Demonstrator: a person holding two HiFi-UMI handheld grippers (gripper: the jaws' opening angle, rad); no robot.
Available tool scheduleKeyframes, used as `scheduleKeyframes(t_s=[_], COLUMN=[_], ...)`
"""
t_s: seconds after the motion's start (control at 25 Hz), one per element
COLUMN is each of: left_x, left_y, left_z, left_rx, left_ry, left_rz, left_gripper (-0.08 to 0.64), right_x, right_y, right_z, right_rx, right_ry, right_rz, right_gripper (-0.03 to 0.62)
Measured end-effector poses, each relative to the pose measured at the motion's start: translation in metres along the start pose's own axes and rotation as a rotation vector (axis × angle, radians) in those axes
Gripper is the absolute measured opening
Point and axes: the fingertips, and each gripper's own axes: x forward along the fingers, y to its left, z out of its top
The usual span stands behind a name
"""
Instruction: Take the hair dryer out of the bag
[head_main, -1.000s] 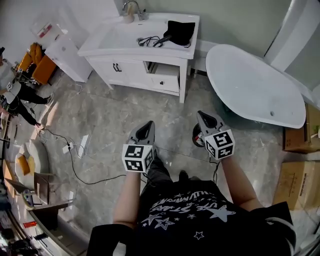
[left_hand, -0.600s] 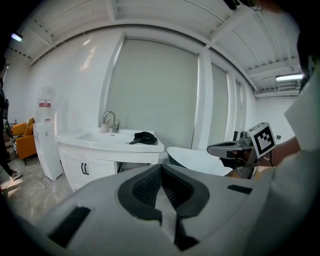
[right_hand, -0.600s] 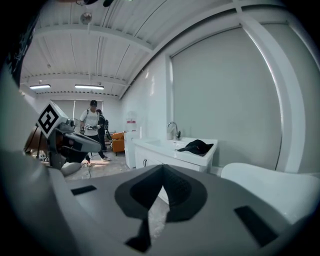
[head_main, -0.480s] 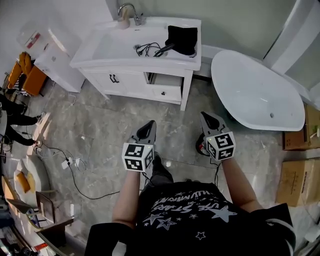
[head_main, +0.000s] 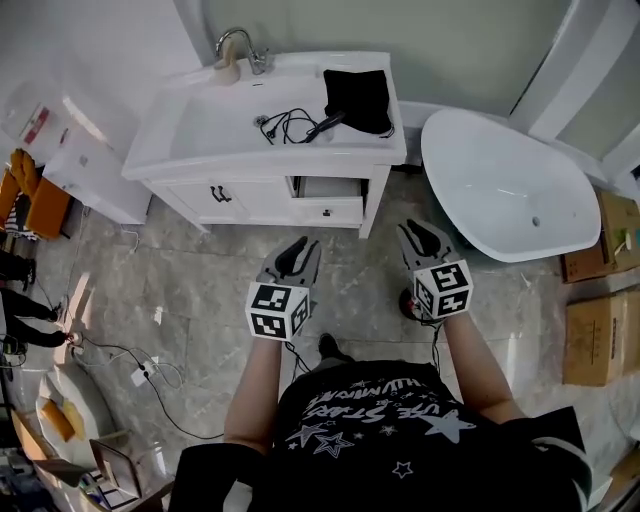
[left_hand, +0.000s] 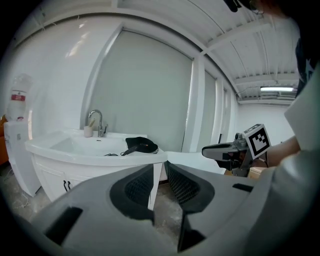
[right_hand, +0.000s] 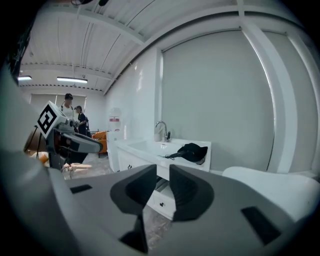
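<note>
Take dryer (head_main: 328, 123) by its stiff protruding end, likely light and slick; pin limp bag (head_main: 358, 98). Left gripper (head_main: 295, 250), right gripper (head_main: 420, 235): just opening slightly, empty.

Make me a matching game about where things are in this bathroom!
Things:
1. bag
2. tap
3. bathtub
4. cardboard boxes

Places:
A. on the floor, just right of the vanity
B. at the back left of the vanity top
C. on the floor at the far right edge of the head view
D. on the right end of the vanity top

Pairs: 1-D, 2-B, 3-A, 4-C
</note>
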Motion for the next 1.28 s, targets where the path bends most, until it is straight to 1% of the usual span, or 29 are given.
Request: scheduleKeyframes(t_s=[0.16,0.36,0.48,0.68,0.92,1.0,1.08,1.28], left_x=[0.005,0.005,0.008,0.019,0.033,0.042,0.055,0.095], left_y=[0.028,0.058,0.066,0.075,0.086,0.095,0.105,0.13], left_z=[0.0,0.001,-0.002,-0.003,0.001,0.003,0.006,0.017], left_rx=[0.003,-0.013,-0.024,-0.038,-0.04,-0.046,-0.047,-0.042], left_ry=[0.009,0.01,0.021,0.032,0.052,0.059,0.064,0.081], left_rz=[-0.046,-0.069,-0.088,-0.095,-0.115,-0.119,-0.123,-0.128], left_gripper=[0.131,0.182,0.22,0.242,0.29,0.311,0.329,0.344], right_x=[0.025,0.04,0.046,0.058,0.086,0.101,0.116,0.153], right_y=[0.007,0.017,0.019,0.013,-0.007,-0.016,-0.027,-0.061], right_z=[0.009,0.015,0.011,0.009,0.009,0.011,0.013,0.015], right_rx=[0.018,0.026,0.027,0.036,0.05,0.05,0.049,0.029], right_ry=[-0.003,0.002,0.029,0.038,0.036,0.032,0.034,0.061], right_rz=[-0.048,-0.092,-0.097,-0.118,-0.153,-0.166,-0.179,-0.224], right_gripper=[0.104,0.121,0.14,0.162,0.164,0.181,0.189,0.189])
